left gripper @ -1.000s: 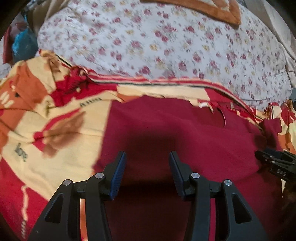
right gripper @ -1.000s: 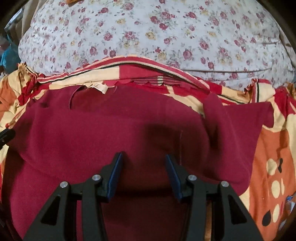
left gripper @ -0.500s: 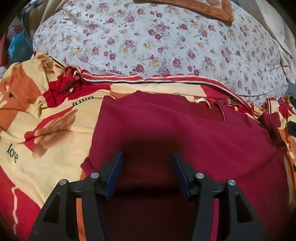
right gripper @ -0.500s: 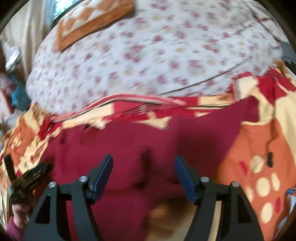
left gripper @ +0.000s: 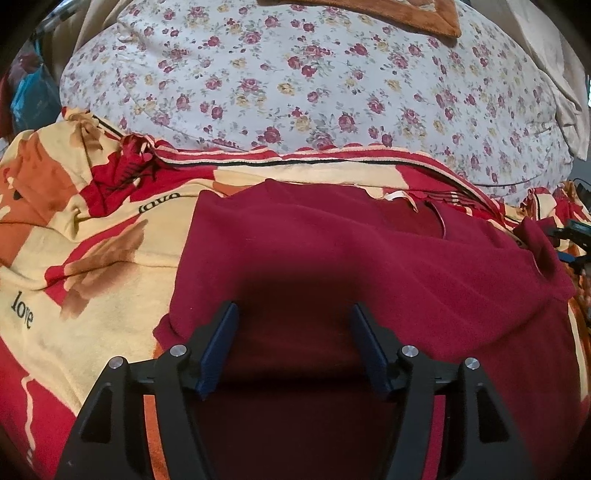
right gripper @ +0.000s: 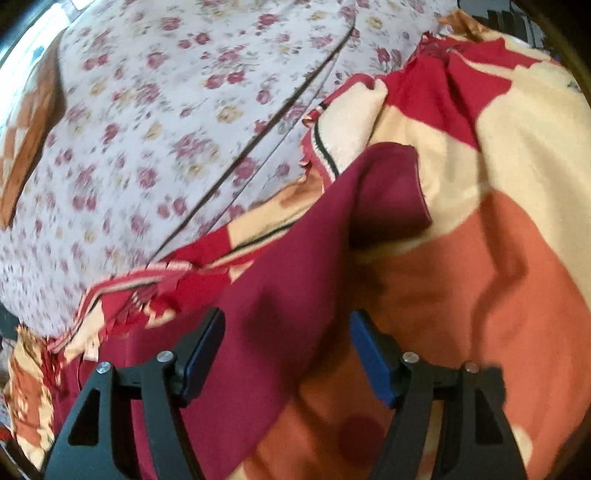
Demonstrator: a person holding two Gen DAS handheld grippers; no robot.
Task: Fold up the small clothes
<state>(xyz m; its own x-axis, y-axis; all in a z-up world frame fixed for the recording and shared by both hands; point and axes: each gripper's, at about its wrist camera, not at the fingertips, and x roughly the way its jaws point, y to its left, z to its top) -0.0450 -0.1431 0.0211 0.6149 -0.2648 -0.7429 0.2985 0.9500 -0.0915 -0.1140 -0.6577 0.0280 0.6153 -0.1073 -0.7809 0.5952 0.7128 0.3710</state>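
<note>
Left gripper: the two blue-padded fingers stand spread apart with nothing between them, poised above the body of a dark red shirt. The shirt lies spread on a blanket patterned in cream, red and orange and printed with the word "love"; its neckline, bearing a small pale label, faces the far edge of the blanket, and its left side shows a straight folded edge. At the far right of this view the shirt's sleeve reaches toward the right gripper, of which only a dark part with a blue pad shows. Beyond the blanket rises a white quilt printed with small red and yellow flowers, and an orange cloth rests at its top. Right gripper: the fingers are likewise released and hold nothing; the view is tilted and somewhat blurred. The left finger sits over the shirt, the right finger over an orange patch of the blanket. The short sleeve lies flat on the blanket ahead of the fingers, and the flowered quilt fills the upper left.
</note>
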